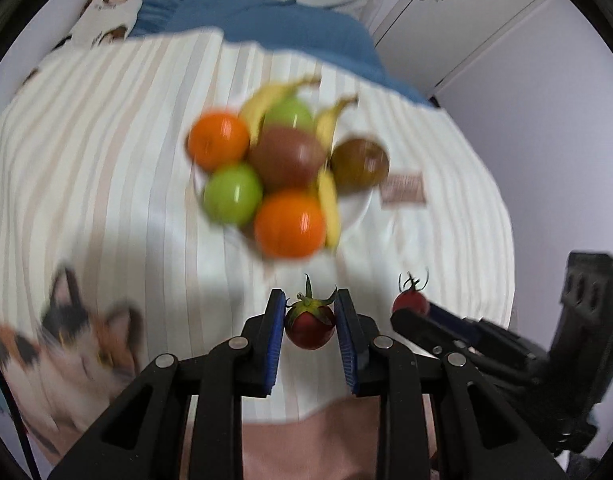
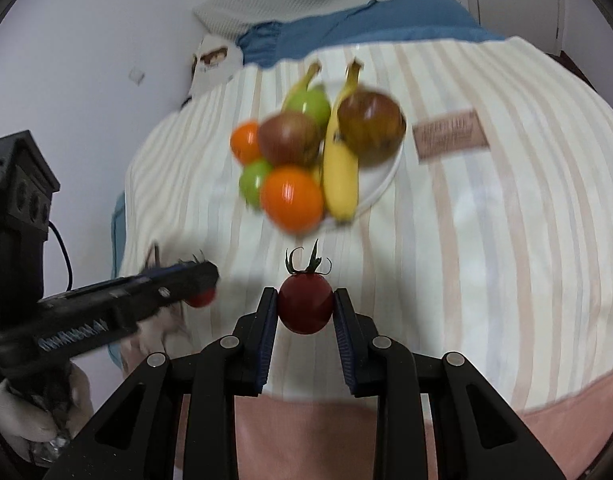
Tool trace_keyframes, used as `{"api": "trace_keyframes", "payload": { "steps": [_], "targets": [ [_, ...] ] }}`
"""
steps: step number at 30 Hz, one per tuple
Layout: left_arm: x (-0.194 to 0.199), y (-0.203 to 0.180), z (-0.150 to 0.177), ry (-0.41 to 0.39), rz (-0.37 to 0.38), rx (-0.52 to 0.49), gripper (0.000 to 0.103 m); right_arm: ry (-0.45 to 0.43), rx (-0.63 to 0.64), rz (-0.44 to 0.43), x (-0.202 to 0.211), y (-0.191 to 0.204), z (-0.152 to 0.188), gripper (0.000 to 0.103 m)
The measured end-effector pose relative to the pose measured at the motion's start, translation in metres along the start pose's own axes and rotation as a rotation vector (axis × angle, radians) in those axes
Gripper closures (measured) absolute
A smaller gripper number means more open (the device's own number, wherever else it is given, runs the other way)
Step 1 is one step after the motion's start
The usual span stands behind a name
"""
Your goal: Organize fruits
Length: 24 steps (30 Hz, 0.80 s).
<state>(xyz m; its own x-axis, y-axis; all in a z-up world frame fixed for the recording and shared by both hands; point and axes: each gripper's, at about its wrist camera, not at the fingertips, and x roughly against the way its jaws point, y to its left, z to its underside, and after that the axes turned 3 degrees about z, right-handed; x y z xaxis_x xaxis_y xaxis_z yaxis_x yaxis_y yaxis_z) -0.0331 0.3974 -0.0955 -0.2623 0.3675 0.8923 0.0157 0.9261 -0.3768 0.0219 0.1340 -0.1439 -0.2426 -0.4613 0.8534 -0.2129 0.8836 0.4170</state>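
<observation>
Both grippers [image 1: 309, 322] [image 2: 305, 307] grip tomatoes above a striped cloth [image 1: 106, 160].

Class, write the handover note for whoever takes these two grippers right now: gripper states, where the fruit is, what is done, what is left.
Left gripper: shut on a small tomato.
Right gripper: shut on a second tomato.
Both are held above the striped cloth, short of the plate.
Done: oranges, green apples, bananas and brown fruit sit piled on the plate.
Left: probably place both tomatoes with them.
</observation>
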Motion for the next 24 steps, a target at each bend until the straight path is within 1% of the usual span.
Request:
{"api": "trace_keyframes", "payload": {
  "steps": [3,6,9,13,17,24],
  "targets": [
    [0.001,0.003,-0.029,-0.03,-0.012,-0.014,0.08,-0.036,-0.038,-0.01,-0.004,-0.009,-0.024,0.073],
    [0.0,0.013,-0.053,-0.048,-0.026,-0.011,0.08,-0.066,-0.084,-0.019,-0.018,-0.018,-0.043,0.073],
    [-0.007,0.027,-0.067,-0.063,-0.039,0.004,0.08,-0.085,-0.123,-0.021,-0.036,-0.028,-0.055,0.073],
    [-0.024,0.054,-0.069,-0.055,-0.033,0.058,0.08,-0.089,-0.148,-0.014,-0.058,-0.037,-0.064,0.073],
    [-0.043,0.073,-0.063,-0.043,-0.002,0.107,0.08,-0.083,-0.142,-0.002,-0.075,-0.04,-0.071,0.073],
    [-0.061,0.072,-0.051,-0.052,0.068,0.101,0.08,-0.06,-0.097,0.028,-0.093,-0.041,-0.07,0.073]
  ]
}}
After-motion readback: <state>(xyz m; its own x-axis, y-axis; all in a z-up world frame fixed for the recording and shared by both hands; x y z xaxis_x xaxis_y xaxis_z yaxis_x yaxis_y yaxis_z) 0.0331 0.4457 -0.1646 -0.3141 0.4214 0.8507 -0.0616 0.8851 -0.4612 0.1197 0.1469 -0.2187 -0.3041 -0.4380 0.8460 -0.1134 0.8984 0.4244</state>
